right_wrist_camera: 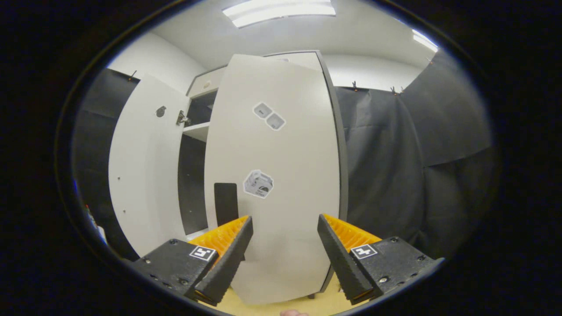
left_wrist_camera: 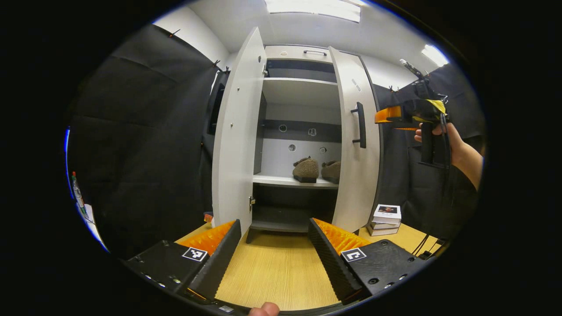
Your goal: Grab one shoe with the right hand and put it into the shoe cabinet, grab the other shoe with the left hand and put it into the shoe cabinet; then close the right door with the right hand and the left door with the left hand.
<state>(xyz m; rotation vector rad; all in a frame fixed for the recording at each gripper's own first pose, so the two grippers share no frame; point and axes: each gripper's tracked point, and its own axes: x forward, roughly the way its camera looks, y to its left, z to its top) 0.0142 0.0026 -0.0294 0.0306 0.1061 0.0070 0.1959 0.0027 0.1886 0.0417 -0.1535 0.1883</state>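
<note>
Two brown fuzzy shoes stand side by side on the middle shelf of the white shoe cabinet. Its left door is swung wide open. Its right door is partly open, dark handle facing me. My left gripper is open and holds nothing, low in front of the cabinet. My right gripper, held by a hand, is raised just right of the right door. In the right gripper view, the right gripper is open close to the right door's outer face, beside the handle.
A stack of white boxes lies on the wooden surface right of the cabinet. A bottle stands at the far left edge. Black cloth walls close in on both sides.
</note>
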